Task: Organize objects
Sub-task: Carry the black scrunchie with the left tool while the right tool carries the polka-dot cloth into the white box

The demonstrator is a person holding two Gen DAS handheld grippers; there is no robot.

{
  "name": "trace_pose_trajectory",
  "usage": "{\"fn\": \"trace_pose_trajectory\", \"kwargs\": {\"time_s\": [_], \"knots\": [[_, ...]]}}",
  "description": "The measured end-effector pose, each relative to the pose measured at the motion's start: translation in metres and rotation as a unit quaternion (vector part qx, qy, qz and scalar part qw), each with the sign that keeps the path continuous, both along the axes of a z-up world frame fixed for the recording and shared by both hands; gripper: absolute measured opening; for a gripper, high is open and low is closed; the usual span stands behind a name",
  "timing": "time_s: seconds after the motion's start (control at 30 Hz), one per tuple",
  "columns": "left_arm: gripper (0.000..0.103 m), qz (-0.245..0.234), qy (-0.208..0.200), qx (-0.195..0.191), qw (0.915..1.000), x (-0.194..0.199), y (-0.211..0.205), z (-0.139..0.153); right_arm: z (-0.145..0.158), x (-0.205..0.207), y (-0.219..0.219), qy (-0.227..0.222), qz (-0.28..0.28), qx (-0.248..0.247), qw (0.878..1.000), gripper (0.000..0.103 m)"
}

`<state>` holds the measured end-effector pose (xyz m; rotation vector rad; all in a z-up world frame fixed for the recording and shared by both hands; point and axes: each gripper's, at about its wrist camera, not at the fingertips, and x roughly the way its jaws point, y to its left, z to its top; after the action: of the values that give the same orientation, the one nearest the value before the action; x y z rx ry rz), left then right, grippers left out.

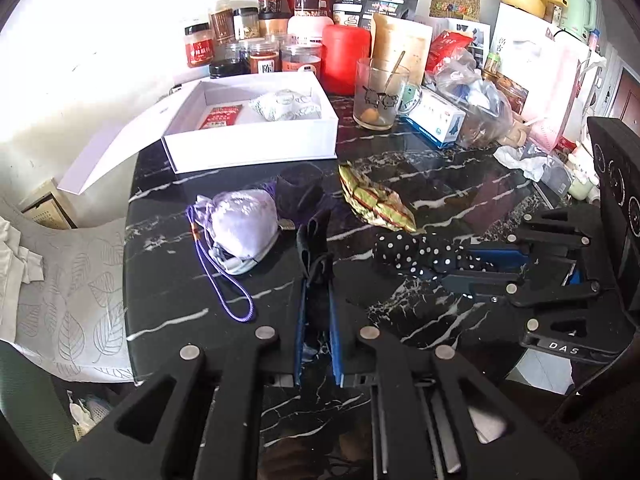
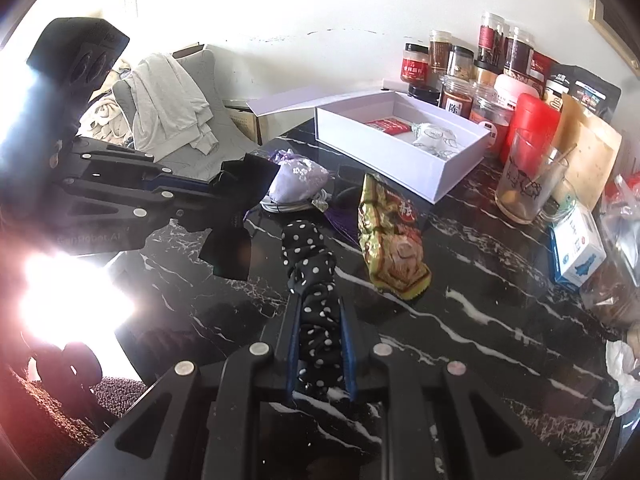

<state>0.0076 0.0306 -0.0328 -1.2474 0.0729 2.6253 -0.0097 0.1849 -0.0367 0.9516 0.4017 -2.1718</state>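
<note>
Gripping a dark cloth (image 1: 316, 248) in the left gripper (image 1: 318, 280) and a polka-dot cloth (image 2: 310, 264) in the right gripper (image 2: 318, 300), both lifted near the open white box (image 1: 256, 148), each probably needs carrying into it.

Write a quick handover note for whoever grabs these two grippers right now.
Left gripper: shut on the plain black cloth.
Right gripper: shut on the polka-dot fabric.
White box: open at the table's back, holding a red packet and a wrapped bundle.
Still on the table: lilac pouch, green-gold snack packet.
Left: box both held items, then those two.
</note>
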Motion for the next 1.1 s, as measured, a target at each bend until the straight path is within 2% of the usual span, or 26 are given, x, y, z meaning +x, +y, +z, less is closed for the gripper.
{"fn": "trace_pose_trajectory", "kwargs": {"time_s": [0.5, 1.1], "knots": [[0.010, 0.017, 0.022, -0.007, 0.9996, -0.036, -0.022, 0.038, 0.031, -0.042, -0.020, 0.013, 0.015, -0.022, 1.000, 0.017], [0.010, 0.009, 0.023, -0.005, 0.9997, -0.129, -0.032, 0.052, 0.047, -0.127, -0.037, 0.016, 0.024, -0.023, 0.999, 0.017]]}}
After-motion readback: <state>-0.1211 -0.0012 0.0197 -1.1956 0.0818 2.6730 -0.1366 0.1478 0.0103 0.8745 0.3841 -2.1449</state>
